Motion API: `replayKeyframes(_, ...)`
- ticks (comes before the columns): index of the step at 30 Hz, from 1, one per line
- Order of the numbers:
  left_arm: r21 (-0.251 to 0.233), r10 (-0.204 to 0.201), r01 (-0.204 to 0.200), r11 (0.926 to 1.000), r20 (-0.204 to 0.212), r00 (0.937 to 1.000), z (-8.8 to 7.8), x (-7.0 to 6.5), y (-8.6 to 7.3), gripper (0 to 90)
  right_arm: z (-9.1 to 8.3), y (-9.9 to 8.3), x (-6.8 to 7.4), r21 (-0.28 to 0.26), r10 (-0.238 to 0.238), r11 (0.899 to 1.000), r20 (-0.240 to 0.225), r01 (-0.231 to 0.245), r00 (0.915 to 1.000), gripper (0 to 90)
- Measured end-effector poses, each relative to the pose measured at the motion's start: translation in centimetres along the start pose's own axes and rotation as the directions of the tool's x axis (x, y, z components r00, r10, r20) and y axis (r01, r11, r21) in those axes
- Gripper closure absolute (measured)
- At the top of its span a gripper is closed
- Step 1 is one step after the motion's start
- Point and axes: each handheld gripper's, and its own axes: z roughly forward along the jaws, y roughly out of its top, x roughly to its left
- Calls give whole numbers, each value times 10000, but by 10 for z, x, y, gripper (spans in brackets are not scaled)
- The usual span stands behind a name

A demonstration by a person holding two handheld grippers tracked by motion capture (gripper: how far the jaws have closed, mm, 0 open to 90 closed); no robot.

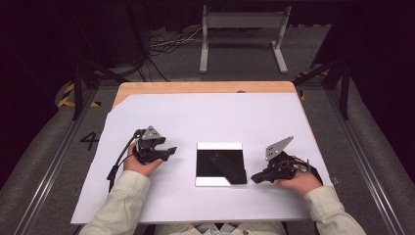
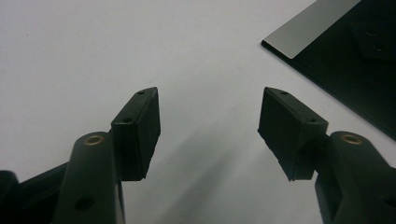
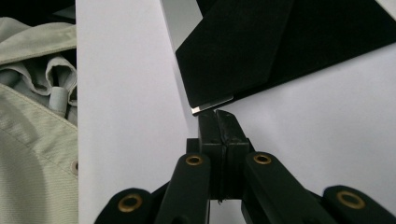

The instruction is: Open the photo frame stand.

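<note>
1. Where the person's pale sleeves [image 1: 125, 193] enter at the near edge, each hand is seen gripping one claw tool above a white sheet [image 1: 161, 112] that covers most of the bench [image 1: 195, 87].
2. Nearest on the right side, the right claw [image 1: 255, 178] is held low over the sheet, and its jaws are pressed together with nothing between them.
3. From the right gripper view, the closed tips [image 3: 218, 119] are seen just beside the near corner of a black square plate [image 1: 215, 164], where a thin silvery edge shows; whether they touch it cannot be told.
4. On the plate, a flat black piece [image 1: 230, 169] with an angled outline is laid, reaching toward that same near right corner.
5. White strips are visible along the plate's near and far edges, and the plate is placed flat on the sheet between the two hands.
6. Slightly farther off on the left side, the left claw [image 1: 171, 151] is pointed toward the plate, well apart from it.
7. Its jaws are spread wide, and bare sheet is seen between the pads [image 2: 140, 133].
8. Beyond the bench, a grey metal stand [image 1: 242, 36] and loose cables [image 1: 166, 44] are seen on the floor.
</note>
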Motion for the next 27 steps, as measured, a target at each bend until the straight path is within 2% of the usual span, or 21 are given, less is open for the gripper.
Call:
replayKeyframes(16, 27, -9, 9, 10000, -16, 10000, 0, 0, 0, 394, 15, 7, 4, 815, -226, 9964, 23, 223, 9997, 899)
replayKeyframes(27, 22, 9, -9, 10000, -29, 10000, 0, 0, 0, 393, 18, 10, 8, 951, -345, 9949, -21, 345, 9994, 899)
